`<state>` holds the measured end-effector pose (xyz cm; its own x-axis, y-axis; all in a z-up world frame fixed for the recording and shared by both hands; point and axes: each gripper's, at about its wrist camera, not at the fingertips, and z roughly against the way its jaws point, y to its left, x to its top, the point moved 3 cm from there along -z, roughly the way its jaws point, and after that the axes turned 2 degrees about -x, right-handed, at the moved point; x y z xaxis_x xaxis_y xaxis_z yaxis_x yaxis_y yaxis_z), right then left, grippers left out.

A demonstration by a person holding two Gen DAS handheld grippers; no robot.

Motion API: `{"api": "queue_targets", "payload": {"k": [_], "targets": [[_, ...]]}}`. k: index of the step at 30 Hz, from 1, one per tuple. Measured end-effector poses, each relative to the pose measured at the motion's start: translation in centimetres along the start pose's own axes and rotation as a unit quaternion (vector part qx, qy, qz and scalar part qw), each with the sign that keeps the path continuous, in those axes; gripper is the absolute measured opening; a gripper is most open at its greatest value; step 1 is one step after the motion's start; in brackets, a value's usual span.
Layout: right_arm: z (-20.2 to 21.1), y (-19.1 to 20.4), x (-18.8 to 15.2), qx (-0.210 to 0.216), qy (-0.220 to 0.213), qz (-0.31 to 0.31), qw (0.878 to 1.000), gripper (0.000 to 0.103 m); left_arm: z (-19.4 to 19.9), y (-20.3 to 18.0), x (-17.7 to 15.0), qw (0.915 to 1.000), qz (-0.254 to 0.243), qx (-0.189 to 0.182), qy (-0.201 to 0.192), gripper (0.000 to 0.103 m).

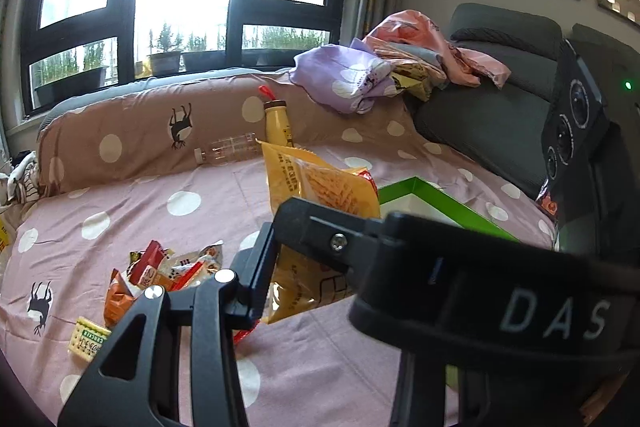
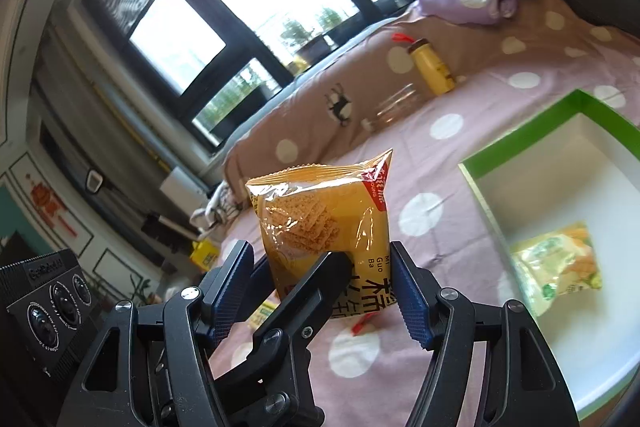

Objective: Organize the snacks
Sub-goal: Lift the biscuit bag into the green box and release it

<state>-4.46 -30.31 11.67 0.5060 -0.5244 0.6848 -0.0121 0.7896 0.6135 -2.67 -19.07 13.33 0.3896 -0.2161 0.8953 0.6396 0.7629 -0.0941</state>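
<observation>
An orange snack bag [image 1: 320, 183] [image 2: 316, 211] hangs upright above the pink dotted bedspread, held from both sides. My left gripper [image 1: 296, 279] is shut on its lower left part; one of its black fingers [image 2: 320, 287] crosses the front of the bag. My right gripper [image 2: 320, 251] is shut around the bag, its right blue pad [image 2: 412, 303] against the bag's right edge. In the left wrist view the right gripper's body hides my left gripper's right finger. A green-rimmed white box [image 2: 520, 131] [image 1: 448, 199] lies to the right with a pale green snack packet [image 2: 556, 263] inside.
A pile of small snack packets [image 1: 160, 271] and a cracker packet [image 1: 88, 339] lie on the bedspread at the left. A yellow bottle [image 1: 278, 125] and a clear bottle [image 1: 228, 149] rest against the brown bolster. Heaped clothes [image 1: 360, 75] and a grey sofa [image 1: 480, 115] stand behind.
</observation>
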Motion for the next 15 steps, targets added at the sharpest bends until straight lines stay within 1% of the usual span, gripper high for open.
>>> {"api": "queue_targets", "payload": {"k": [7,15], "targets": [[2.4,-4.7,1.4,-0.030,-0.027,-0.062,0.997,0.071,-3.2,-4.0,0.6,0.9982,-0.029,-0.044,0.028,0.040],[4.0,-9.5,1.8,-0.077,-0.034,-0.125,0.989,0.071,-7.0,-7.5,0.3,0.9916,-0.039,-0.096,0.077,0.040]]}}
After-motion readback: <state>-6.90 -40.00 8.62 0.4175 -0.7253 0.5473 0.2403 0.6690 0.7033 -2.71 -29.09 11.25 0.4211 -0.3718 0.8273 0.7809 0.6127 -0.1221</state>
